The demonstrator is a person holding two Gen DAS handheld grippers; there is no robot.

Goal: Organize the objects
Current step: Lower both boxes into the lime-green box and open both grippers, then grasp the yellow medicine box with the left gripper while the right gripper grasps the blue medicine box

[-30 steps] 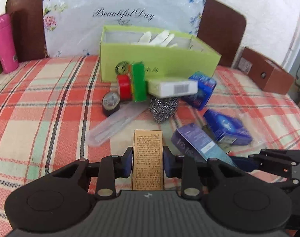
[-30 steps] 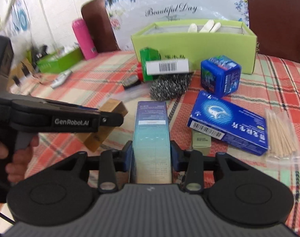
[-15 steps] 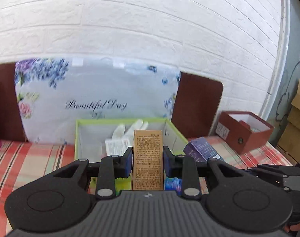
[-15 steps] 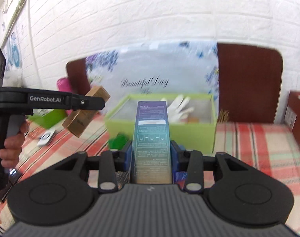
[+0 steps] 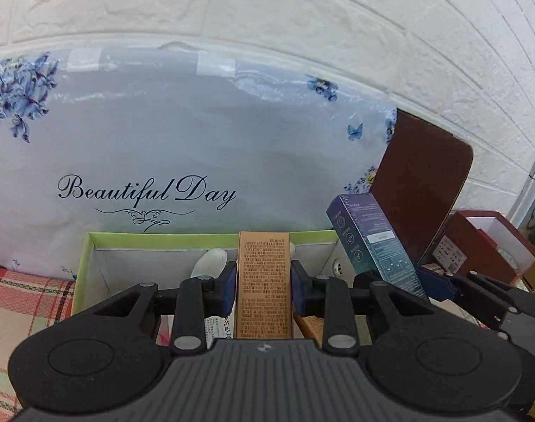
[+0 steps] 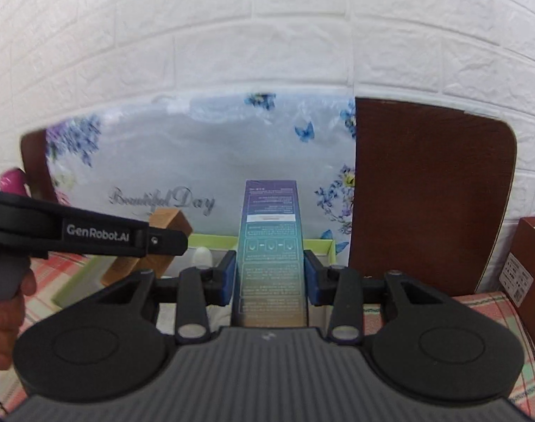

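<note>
Left gripper (image 5: 264, 290) clamped on tan carton (image 5: 264, 281). Right gripper (image 6: 270, 277) clamped on purple-teal carton (image 6: 270, 253). Both above green box (image 5: 91, 263), side by side.

Green box (image 5: 91, 246) open-topped (glove (image 5: 211, 263) inside); pillow (image 5: 162, 140) blocks behind.

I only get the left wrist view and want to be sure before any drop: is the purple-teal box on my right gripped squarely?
Observer: Yes. The right gripper has both jaws pressed on the purple-teal box, which is held straight.
Operator: Anything off to my left?
Observer: A pink object peeks out at the far left, beside the floral package.
Operator: How does my tan box sit?
Observer: From the side, the tan box tilts upward in the left gripper.
</note>
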